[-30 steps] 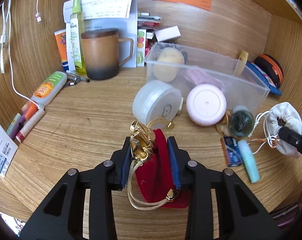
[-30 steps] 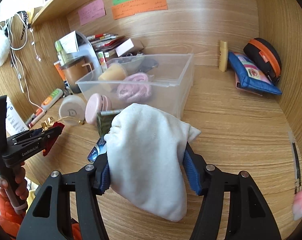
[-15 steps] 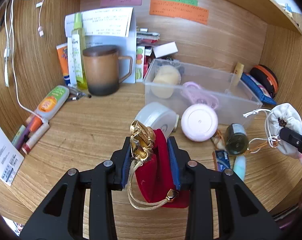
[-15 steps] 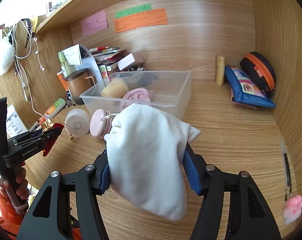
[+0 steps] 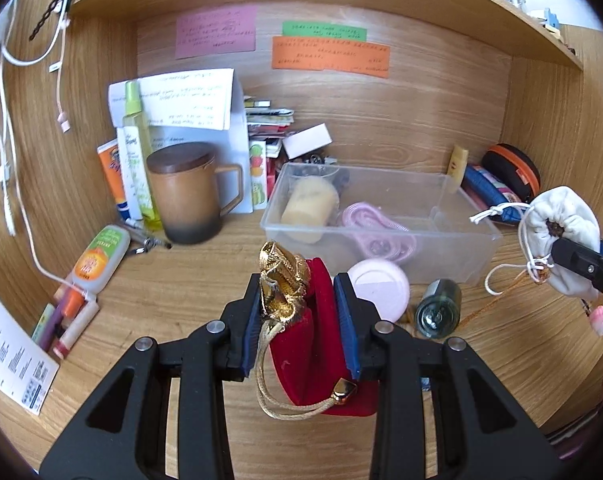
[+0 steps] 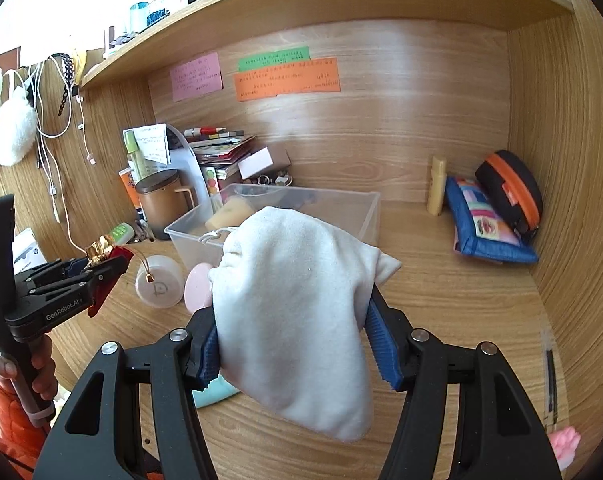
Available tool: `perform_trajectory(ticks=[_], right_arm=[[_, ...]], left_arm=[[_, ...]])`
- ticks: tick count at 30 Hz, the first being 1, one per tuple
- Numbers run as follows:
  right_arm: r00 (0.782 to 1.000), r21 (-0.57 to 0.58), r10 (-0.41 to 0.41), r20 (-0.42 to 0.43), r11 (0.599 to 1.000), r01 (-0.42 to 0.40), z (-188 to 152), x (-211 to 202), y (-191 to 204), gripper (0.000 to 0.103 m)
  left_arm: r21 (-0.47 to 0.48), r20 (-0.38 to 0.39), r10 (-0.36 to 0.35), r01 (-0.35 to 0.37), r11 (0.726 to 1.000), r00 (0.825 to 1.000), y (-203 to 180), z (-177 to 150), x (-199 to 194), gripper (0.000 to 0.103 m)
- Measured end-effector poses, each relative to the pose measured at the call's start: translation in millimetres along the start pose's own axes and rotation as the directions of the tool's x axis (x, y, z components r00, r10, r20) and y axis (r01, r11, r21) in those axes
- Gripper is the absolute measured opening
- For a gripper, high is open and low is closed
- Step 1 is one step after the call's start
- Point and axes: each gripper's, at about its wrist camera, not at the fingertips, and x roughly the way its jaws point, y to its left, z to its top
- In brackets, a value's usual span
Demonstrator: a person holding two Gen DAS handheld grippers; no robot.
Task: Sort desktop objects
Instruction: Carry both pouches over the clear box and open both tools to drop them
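Observation:
My left gripper [image 5: 299,300] is shut on a red velvet pouch [image 5: 321,344] with a gold gathered top and gold cord, held above the desk. In the right wrist view that left gripper [image 6: 101,266] shows at the left edge with the red pouch [image 6: 107,280] in it. My right gripper [image 6: 293,320] is shut on a white drawstring pouch [image 6: 297,312], which hangs over its fingers. From the left wrist view the white pouch [image 5: 561,224] is at the far right, its cords dangling. A clear plastic bin [image 5: 453,248] with a beige sponge and pink coil stands ahead of both.
On the desk lie a pink round case [image 5: 381,288], a white round case [image 6: 159,286], a dark glass bottle [image 5: 439,308], a brown lidded mug [image 5: 189,192], tubes and pens at left [image 5: 97,260], and a blue pouch and orange-trimmed case [image 6: 505,192] at back right.
Both grippers have risen with their pouches, so the desk items and bin sit lower and farther in view. Neither grip has changed.

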Motion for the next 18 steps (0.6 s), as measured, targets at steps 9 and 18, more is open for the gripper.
perform_trajectory(ticks=[9,18], right_arm=[[1.0,-0.029,-0.02,-0.012,0.999,0.019,12.7,20.8,-4.7,0.057],[0.999,-0.044,-0.022,-0.033,0.999,0.021,25.8,48.5,-12.6,0.057]], left_arm=[[0.018,0.0,-0.036,0.036,0.999,0.999,-8.5,20.6,16.1,0.034],[0.057,0.02,-0.049,0.048,0.997,0.999,-16.8,41.4,26.8,0.034]])
